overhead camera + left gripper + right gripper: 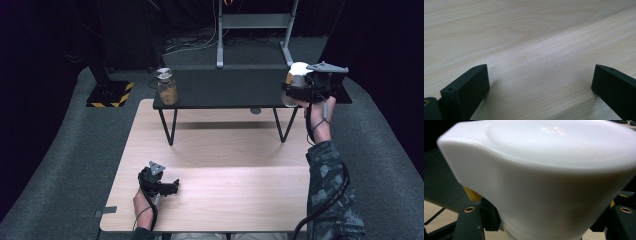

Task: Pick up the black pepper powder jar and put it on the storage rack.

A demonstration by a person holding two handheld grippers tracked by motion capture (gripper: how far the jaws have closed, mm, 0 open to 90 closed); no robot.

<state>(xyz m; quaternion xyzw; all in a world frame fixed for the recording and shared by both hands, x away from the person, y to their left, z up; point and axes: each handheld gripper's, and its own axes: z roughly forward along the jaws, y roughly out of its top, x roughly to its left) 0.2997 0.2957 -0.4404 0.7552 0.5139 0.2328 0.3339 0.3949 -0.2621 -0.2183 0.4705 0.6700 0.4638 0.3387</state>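
The right tool (296,90) grips a white-lidded container (296,80) at the right end of the black raised shelf (225,89), its jaws closed on the body just below the white lid (554,157), which bulges broad and close in the right gripper view. Holding it low under the lid keeps the wider cap above the jaws as a stop, so the container probably cannot slide down through them. Whether its base rests on the shelf or hangs just clear of the edge cannot be told. At the shelf's opposite end stands a glass jar (166,86) with a metal lid and brownish contents, well apart from the container, which suggests the 2 are being set at, or taken from, separate ends. The left tool (161,186) rests low over the pale wooden table (529,50) near the person, jaws spread wide on nothing, apparently parked out of the way.
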